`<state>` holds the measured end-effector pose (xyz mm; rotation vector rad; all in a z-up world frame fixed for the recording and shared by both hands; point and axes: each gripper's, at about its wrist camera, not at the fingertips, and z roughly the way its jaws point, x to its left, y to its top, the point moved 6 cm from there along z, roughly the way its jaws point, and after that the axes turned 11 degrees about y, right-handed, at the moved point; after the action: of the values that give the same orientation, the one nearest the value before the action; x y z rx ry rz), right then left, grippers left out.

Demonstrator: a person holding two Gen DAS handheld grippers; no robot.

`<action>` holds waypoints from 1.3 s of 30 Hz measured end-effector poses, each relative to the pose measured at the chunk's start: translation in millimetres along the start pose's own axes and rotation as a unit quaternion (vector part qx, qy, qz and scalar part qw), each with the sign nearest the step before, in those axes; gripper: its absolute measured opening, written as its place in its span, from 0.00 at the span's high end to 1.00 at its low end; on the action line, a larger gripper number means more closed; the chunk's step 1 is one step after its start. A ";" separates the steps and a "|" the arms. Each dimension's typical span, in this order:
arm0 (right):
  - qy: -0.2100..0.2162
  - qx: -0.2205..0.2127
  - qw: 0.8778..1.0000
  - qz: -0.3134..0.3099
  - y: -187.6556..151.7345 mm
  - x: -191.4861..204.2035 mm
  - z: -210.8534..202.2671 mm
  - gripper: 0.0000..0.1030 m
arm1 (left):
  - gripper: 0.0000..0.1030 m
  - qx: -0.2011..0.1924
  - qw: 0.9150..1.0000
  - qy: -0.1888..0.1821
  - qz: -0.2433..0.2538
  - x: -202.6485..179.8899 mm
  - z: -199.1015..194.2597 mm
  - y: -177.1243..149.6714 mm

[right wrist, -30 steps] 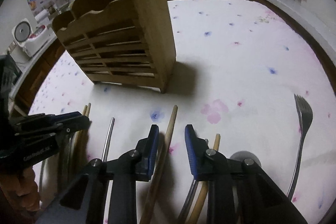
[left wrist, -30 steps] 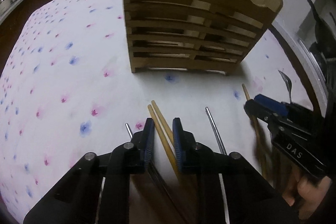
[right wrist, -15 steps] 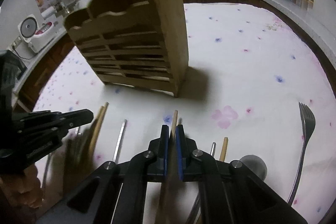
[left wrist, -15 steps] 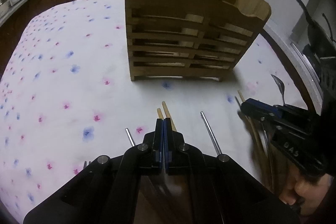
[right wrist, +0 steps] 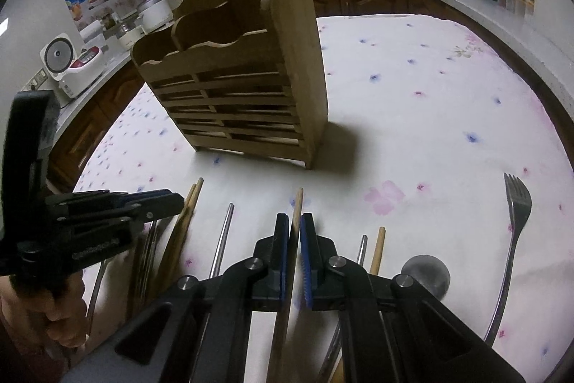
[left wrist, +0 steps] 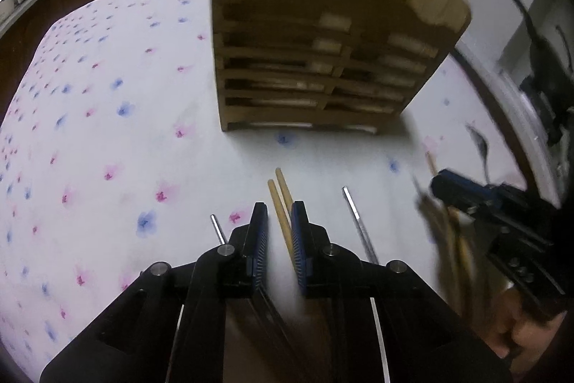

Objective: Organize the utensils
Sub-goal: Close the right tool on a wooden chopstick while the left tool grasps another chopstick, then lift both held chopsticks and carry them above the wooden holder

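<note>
A kitchen with dark cabinets rings a worktop (left wrist: pixel 107 139) covered by a white cloth dotted with pink and blue flowers. In the left wrist view, a slatted wooden utensil rack (left wrist: pixel 323 60) stands at the far middle of the cloth. The left tongs (left wrist: pixel 279 232) sit near the bottom, their jaws narrow and just reopened a little; a pair of wooden chopsticks (left wrist: pixel 280 200) runs between them, lying against the right pad, with a gap on the left side, so they are not clamped. A metal chopstick (left wrist: pixel 358 221) lies just right of these tongs and another metal tip (left wrist: pixel 217 232) pokes out on their left. At the right edge the right tongs (left wrist: pixel 445 185) appear blurred, and a spoon (left wrist: pixel 479 142) lies beyond them. In the right wrist view, the rack (right wrist: pixel 244 88) stands upright at the far centre. The right tongs (right wrist: pixel 294 239) are pinched closed on a single wooden chopstick (right wrist: pixel 297 207) whose tip sticks out beyond the pads. A fork (right wrist: pixel 516 210) lies at the right, a round spoon bowl (right wrist: pixel 427 275) just beside the tongs, and the left tongs (right wrist: pixel 172 200) reach in from the left over the chopstick pair (right wrist: pixel 190 203).
</note>
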<state>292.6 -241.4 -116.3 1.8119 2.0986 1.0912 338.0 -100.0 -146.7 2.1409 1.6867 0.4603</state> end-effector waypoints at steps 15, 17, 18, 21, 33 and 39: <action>0.005 -0.012 1.000 0.008 4.0 -3.2 -8.1 0.94 | 0.87 0.000 0.998 0.036 0.052 -3.7 3.8 2.9; 0.005 -0.012 1.000 0.007 4.6 -2.2 -8.4 0.94 | 0.87 -0.006 0.997 0.040 0.058 -6.3 5.4 5.9; 0.003 -0.013 1.000 0.006 4.6 -2.0 -8.4 0.94 | 0.88 -0.008 0.997 0.041 0.060 -8.2 5.8 7.4; 0.002 -0.013 1.000 0.010 4.5 -2.9 -8.5 0.94 | 0.93 -0.020 0.997 0.039 0.062 -8.2 4.1 6.6; 0.014 -0.050 0.998 -0.019 16.4 23.7 -49.1 0.94 | 0.96 -0.106 0.994 -0.026 -0.002 7.5 -84.9 -9.8; 0.022 -0.078 0.996 -0.040 25.5 45.8 -75.2 0.95 | 0.96 -0.162 0.986 -0.044 -0.009 15.1 -147.9 -5.9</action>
<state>259.4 -230.9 -31.5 1.6339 2.0284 1.2458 266.3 -70.9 -19.6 1.8816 1.4672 0.5836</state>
